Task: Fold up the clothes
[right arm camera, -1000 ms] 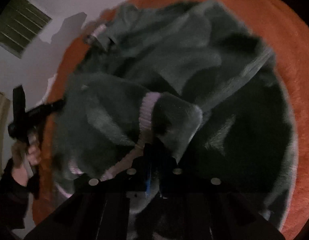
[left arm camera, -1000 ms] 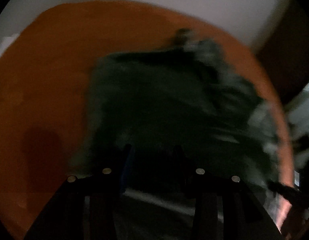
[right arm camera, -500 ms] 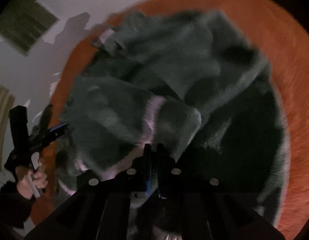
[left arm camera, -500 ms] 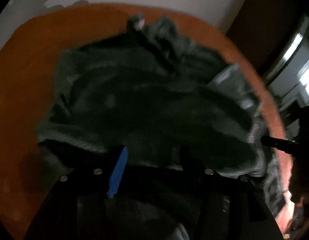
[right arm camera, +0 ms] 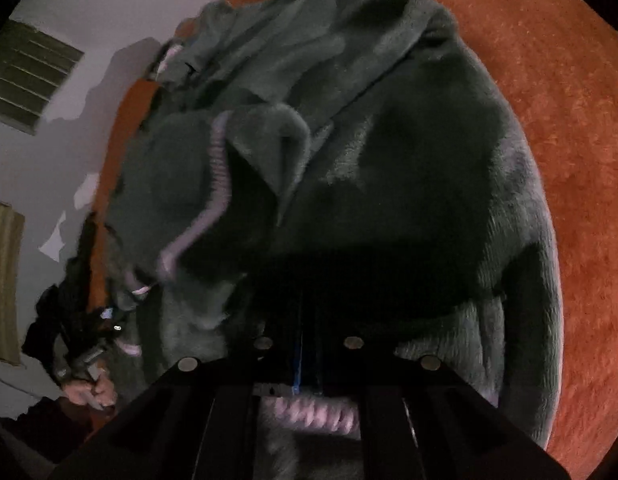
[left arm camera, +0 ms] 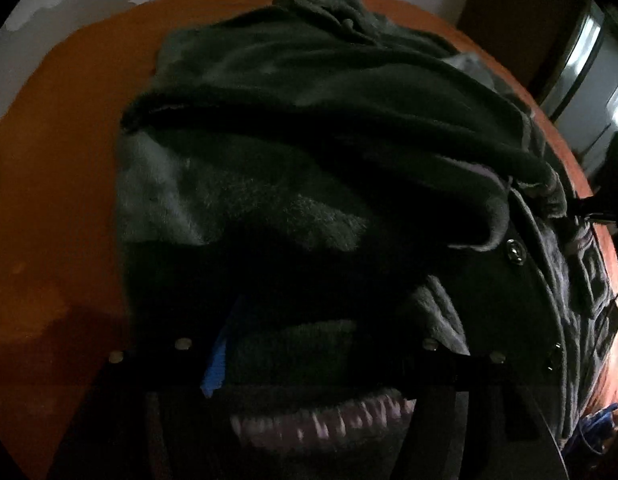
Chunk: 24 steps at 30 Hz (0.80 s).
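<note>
- The right gripper (right arm camera: 307, 344) has its jaws pressed together, clenched on the dark green fleece jacket (right arm camera: 389, 184) near its pale ribbed trim (right arm camera: 313, 414).
- The left gripper (left arm camera: 305, 344) has its jaws spread wide, released, with fleece bunched between them.
- The jacket lies heaped on the round orange table (right arm camera: 557, 92).
- Metal snaps (left arm camera: 515, 250) show along one edge.

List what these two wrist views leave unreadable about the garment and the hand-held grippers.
- Left wrist view: the left hand-held gripper sits in deep shadow, so its grip on the dark green fleece garment cannot be judged.
- Left wrist view: the pale ribbed hem is blurred.
- Right wrist view: fingertips of the right hand-held gripper are buried in fabric.
- Both views: folds hide the garment's type and the orange table beneath.
</note>
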Tool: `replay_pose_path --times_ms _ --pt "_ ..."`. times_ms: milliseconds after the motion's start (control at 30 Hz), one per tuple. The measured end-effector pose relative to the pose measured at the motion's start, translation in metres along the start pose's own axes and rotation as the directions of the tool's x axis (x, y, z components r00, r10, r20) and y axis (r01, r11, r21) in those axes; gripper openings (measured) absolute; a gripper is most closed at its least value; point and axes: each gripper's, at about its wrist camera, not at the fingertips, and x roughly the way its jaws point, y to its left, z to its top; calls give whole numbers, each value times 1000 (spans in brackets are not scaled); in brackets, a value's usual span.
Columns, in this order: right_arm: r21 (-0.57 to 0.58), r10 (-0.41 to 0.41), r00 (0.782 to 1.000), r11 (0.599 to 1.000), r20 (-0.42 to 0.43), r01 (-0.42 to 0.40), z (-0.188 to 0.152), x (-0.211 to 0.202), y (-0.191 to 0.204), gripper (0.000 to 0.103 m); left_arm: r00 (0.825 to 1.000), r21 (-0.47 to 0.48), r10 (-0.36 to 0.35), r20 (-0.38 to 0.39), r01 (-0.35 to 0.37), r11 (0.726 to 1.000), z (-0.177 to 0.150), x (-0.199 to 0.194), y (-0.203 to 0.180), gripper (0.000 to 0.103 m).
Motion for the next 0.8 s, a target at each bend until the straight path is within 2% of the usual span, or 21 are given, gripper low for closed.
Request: replay_pose_path --times_ms 100,167,300,333,367,467,533,633,700,800 --pt "-138 -29 997 990 69 38 -26 -36 18 4 1000 -21 -30 5 30 999 -12 -24 2 65" --pt "-183 -54 993 981 101 72 -49 -52 22 4 1000 -53 -25 -17 25 998 -38 -34 9 66" --pt "-139 -113 988 982 108 127 -88 -54 -1 4 997 -114 -43 -60 36 993 -97 -40 28 65" --pt "-124 -154 984 979 90 164 -93 -43 -12 4 998 -90 -37 -43 33 995 -104 -42 27 65" --pt "-109 -169 984 979 60 174 -96 -31 -23 3 999 -63 -31 -24 29 998 -110 -45 26 65" --pt "-41 -130 990 990 60 132 -95 -42 -28 2 998 -22 -15 -68 13 1000 -103 -54 20 66" --pt "-103 -150 983 982 110 161 -102 -67 -15 4 996 -13 -33 -88 32 999 -110 -66 23 66" --pt "-128 -230 966 961 117 244 -130 -84 -20 7 985 -7 -7 -170 6 1000 -141 -72 31 66" --pt "-72 -264 964 961 40 266 -151 -73 -43 7 972 -40 -10 -234 0 999 -167 -68 39 66" --pt "-12 -213 975 977 60 215 -152 -83 -48 7 971 -71 -14 -238 -4 997 -177 -78 47 66"
